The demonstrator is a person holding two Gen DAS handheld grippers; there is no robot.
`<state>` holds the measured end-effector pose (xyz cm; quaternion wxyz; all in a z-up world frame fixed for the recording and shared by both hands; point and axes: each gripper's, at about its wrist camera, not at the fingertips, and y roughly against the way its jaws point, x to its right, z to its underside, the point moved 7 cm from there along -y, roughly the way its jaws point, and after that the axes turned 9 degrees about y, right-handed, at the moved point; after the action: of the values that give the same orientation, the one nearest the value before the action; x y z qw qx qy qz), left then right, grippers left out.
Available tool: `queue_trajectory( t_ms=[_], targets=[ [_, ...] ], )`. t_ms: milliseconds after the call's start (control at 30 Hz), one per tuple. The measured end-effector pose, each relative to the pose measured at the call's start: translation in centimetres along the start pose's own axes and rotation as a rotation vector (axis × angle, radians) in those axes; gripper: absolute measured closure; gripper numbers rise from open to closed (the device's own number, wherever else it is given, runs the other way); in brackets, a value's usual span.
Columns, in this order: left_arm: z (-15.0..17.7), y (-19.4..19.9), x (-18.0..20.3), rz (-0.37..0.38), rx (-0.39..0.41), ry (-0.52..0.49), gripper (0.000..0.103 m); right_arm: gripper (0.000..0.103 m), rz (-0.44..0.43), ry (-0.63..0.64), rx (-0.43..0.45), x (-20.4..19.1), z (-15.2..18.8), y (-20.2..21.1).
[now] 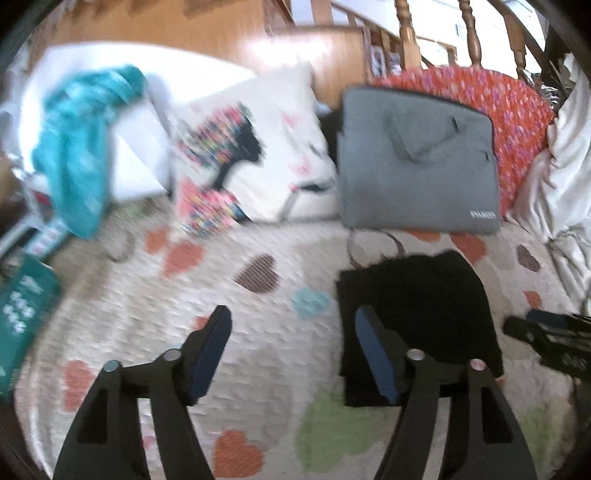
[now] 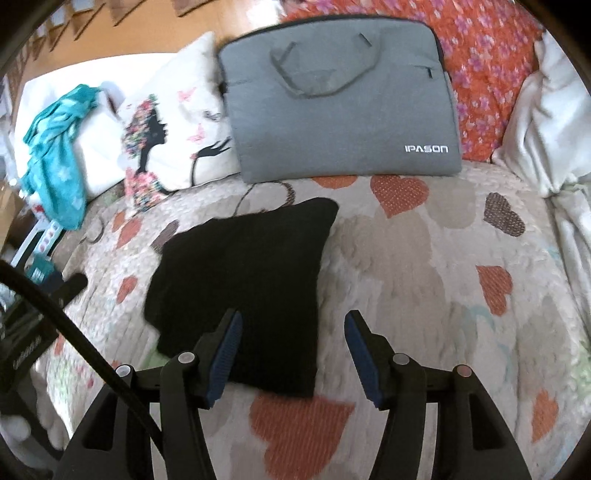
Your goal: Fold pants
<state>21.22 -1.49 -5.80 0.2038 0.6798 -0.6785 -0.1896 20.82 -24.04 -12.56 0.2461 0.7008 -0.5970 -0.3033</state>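
- The black pants (image 2: 243, 291) lie folded into a compact, roughly square bundle on a bedspread (image 2: 424, 258) printed with hearts, just in front of a grey laptop bag (image 2: 340, 107).
- The right gripper (image 2: 293, 354) hangs over the near edge of the bundle. Its fingers are spread apart with nothing between the blue pads (image 2: 225, 354). The left-hand finger overlaps the black cloth in the picture, but it is not clear that it touches.
- The left gripper (image 1: 291, 358) is also spread wide and holds nothing. The pants (image 1: 417, 325) lie toward its right-hand finger, with bare bedspread (image 1: 147, 295) between the fingers.
- The bundle sits between the two grippers, a little nearer the right one. Its longer side seems to run from the grippers toward the bag.
- Judging by the neat bundle and the empty fingers, the fold looks finished or nearly so.
- The right wrist view shows the whole bundle and the bag's printed brand name. The left wrist view is blurred and adds wooden railing posts (image 1: 402, 33) behind the bed.
- Both show a white cushion (image 2: 177, 129) with a woman's silhouette and a teal cloth (image 2: 55, 155).
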Motion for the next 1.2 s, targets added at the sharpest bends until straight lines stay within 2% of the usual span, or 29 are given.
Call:
queue_trajectory(
  t_ms=[167,267,333,467,633,1200],
  targets=[
    [-0.2,4.7,-1.6,-0.083,0.171,0.010,0.007,0.036,-0.005,-0.001,0.040,-2.4,2.9,3.0],
    [0.5,6.8,-2.4,-0.096,0.197,0.061,0.004,0.036,-0.040,-0.024,0.014,-4.1,5.5,3.3],
    [1.3,7.4,-2.8,-0.091,0.175,0.096,0.004,0.036,-0.046,-0.022,-0.002,-5.0,6.8,3.1],
    [3.1,7.6,-2.9,-0.027,0.093,0.125,0.004,0.036,-0.041,-0.011,-0.027,-6.5,9.2,2.8],
    [5.2,6.9,-2.4,0.014,0.001,0.126,0.004,0.036,-0.040,-0.012,-0.041,-7.2,10.3,2.5],
    [7.7,5.0,-0.2,0.056,-0.109,0.078,0.004,0.035,0.004,-0.019,-0.067,-6.3,10.4,1.0]
  ],
)
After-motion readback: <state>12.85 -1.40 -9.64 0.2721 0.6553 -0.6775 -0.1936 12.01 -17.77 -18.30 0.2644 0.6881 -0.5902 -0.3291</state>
